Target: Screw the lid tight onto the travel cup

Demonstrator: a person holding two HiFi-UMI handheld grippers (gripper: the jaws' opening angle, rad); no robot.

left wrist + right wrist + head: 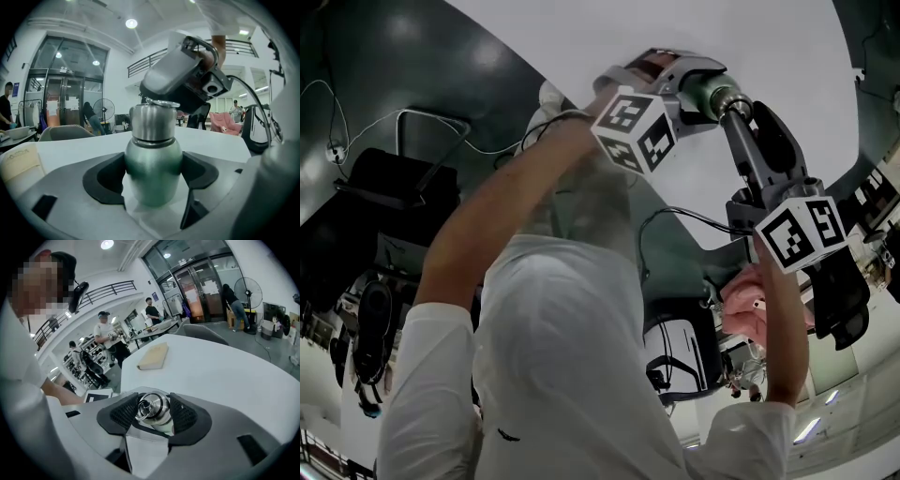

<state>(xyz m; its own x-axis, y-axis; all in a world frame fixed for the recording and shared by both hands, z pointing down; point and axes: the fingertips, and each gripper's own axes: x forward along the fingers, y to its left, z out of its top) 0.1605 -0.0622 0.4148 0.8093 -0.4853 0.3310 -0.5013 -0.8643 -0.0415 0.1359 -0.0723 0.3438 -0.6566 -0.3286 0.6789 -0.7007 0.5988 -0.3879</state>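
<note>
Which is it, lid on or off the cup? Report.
On: the steel lid sits atop the green cup; tightness cannot tell.

My left tongs (152, 176) clamp the green travel cup (153, 161) round its belly, dark pads pressed on both sides, and the cup stands upright. Its steel lid (152, 123) sits on top. My right tongs (161, 102) reach down over it from the upper right. The white counter (211, 140) stretches beyond, with a tan pad (19, 161) lying at its left.
</note>
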